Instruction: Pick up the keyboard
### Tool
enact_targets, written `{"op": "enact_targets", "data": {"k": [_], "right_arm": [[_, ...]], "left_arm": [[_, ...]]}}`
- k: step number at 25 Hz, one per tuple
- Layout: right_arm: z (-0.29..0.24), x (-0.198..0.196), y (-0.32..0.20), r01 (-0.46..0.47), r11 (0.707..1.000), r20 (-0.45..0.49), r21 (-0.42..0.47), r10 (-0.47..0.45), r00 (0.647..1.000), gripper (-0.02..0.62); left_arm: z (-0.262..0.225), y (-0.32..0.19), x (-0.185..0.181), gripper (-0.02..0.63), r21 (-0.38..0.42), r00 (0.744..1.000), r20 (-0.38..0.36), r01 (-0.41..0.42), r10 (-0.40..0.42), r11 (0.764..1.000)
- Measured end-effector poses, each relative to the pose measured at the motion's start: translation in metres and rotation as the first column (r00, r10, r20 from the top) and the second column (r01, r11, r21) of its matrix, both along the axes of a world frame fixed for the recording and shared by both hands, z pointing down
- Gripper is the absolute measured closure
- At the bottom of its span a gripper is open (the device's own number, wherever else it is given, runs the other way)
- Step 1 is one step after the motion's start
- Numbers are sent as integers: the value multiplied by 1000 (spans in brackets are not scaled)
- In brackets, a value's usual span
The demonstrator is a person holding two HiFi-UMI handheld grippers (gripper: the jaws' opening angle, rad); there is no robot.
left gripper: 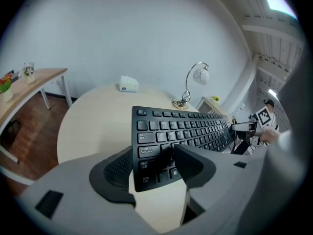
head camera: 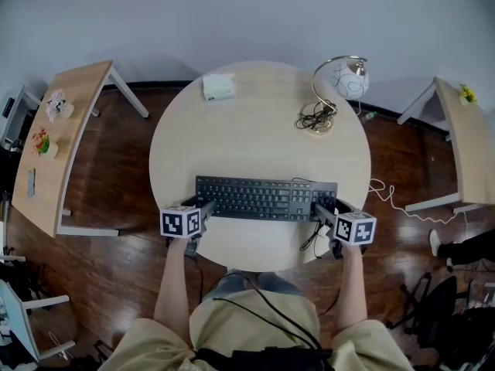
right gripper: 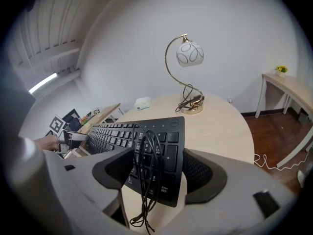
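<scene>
— Where's the black rectangular keyboard (head camera: pixel 267 198)?
— Over the near side of the round pale wooden counter (head camera: pixel 255 114), left gripper (head camera: pixel 207 207) clamped on its left end, right gripper (head camera: pixel 319 209) clamped on its right, black cable (right gripper: pixel 144 180) dangling.

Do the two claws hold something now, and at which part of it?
The black keyboard. The left claw grips its left end; the right claw grips its right end, where a loop of cable lies over the keys.
</scene>
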State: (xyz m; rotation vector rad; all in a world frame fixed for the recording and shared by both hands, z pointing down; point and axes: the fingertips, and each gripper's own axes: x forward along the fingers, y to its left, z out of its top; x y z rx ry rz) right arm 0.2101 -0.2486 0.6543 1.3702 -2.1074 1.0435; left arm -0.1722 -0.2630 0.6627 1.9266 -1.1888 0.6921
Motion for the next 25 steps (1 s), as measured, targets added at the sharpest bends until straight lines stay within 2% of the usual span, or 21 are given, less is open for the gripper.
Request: {"op": "enact_targets", "data": {"k": [6, 12, 20, 25], "right_arm": [[-46, -3, -24, -2, 995, -13, 100, 4, 1000, 275], [-99, -7, -39, -9, 977, -21, 212, 14, 1000, 275], [-177, -9, -44, -8, 929, -51, 369, 29, 998, 275], [-206, -10, -37, -8, 891, -58, 453, 38, 998, 275]], "left_arm": [[-46, -25, -3, 364, 105, 1000, -6, 18, -17, 994], [-97, -42, -3, 362, 209, 1000, -20, 12, -8, 978], [-167, -44, -9, 360, 344, 999, -32, 44, -35, 938], [-197, -35, -10, 360, 422, 998, -38, 60, -49, 905]]}}
